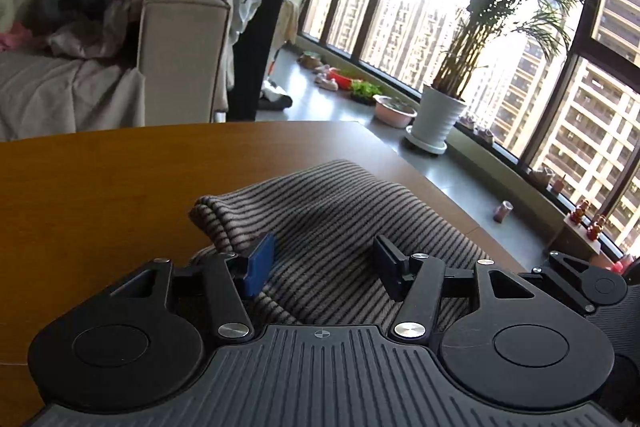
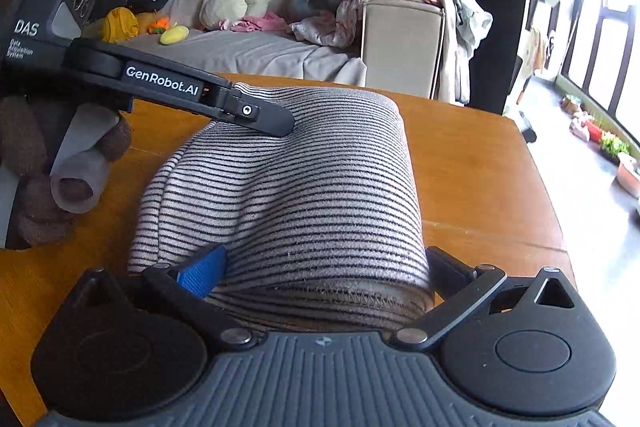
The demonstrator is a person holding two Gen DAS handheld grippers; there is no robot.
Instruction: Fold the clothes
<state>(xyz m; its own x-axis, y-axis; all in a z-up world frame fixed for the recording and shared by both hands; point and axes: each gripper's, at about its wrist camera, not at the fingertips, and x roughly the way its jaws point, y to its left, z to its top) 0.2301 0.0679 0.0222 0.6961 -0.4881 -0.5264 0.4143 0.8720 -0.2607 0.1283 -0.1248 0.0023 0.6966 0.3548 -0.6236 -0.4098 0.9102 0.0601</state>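
The striped garment (image 2: 304, 187) lies folded on the wooden worktop (image 2: 480, 167), its long axis running from near to far and its rounded fold facing right. The fold appears nearly done. The right gripper (image 2: 320, 267) stands fully spread, its jaws either side of the near hem, gripping nothing. The left gripper (image 1: 324, 263) hovers over the cloth's far-left part, jaws partly apart and apparently clear of it. Next comes pressing flat or another fold across.

one striped garment (image 2: 304, 187), two hand-held grippers (image 2: 320, 283), one table (image 2: 480, 167)
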